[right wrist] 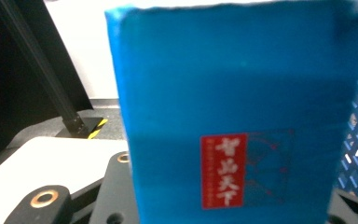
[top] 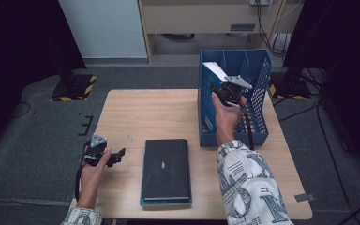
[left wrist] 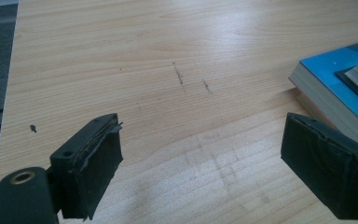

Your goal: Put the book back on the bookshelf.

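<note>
Closest to me, my left claw (top: 117, 156) rests low at about 8 o'clock on the counter (top: 136, 112), its jaws spread wide with nothing between them. From its own gripper view I get what the high view cannot give: bare wood grain with a few dark scuff marks between the two pads (left wrist: 93, 163), and at 3 o'clock the cream page edges of a blue-covered book (left wrist: 326, 77) with a darker one lying on top of it.

From above, that same pile reads as a black book (top: 166, 166) at 6 o'clock, stacked flat on the other one, of which I see just a thin teal edge at the bottom.

Farther out, at about 1 o'clock, my right claw (top: 222, 89) is raised over the blue slotted rack (top: 258, 70) and clamped on a blue book (right wrist: 242, 107), held upright. The high view gives me only its pale top edge; the right gripper view gives the cover head-on, with a red label bearing white characters, and the rack's lattice wall at the right edge.

Counted: three books, two stacked and one in my grip; one rack; two claws.
</note>
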Demonstrator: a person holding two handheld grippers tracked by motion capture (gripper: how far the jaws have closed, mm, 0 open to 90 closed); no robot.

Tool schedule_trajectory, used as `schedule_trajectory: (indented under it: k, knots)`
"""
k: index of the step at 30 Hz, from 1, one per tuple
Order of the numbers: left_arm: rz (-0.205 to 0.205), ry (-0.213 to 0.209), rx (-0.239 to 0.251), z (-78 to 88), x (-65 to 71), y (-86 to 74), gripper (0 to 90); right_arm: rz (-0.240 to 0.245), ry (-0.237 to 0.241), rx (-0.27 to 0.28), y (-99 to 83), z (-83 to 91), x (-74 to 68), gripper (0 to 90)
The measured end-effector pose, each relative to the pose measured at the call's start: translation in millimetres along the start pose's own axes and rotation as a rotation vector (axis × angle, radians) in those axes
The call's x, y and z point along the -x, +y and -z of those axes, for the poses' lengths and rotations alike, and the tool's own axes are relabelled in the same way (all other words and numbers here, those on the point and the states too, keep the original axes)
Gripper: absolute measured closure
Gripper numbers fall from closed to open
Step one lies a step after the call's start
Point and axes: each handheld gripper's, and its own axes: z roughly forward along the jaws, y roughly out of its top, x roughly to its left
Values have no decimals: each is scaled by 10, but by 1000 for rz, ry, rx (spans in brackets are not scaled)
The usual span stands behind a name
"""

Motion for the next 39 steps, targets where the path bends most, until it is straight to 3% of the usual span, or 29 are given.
schedule_trajectory:
  k: [13,22,39]
  knots:
    - [-8,-2,-14,-19,13,-6,115,25,8,-16,-49,37,-13,604]
    - [-14,-4,-24,-32,28,-8,115,41,1,-58,-118,199,-28,603]
    - [-16,-1,-36,-36,26,-11,115,67,-5,-68,-270,382,-60,596]
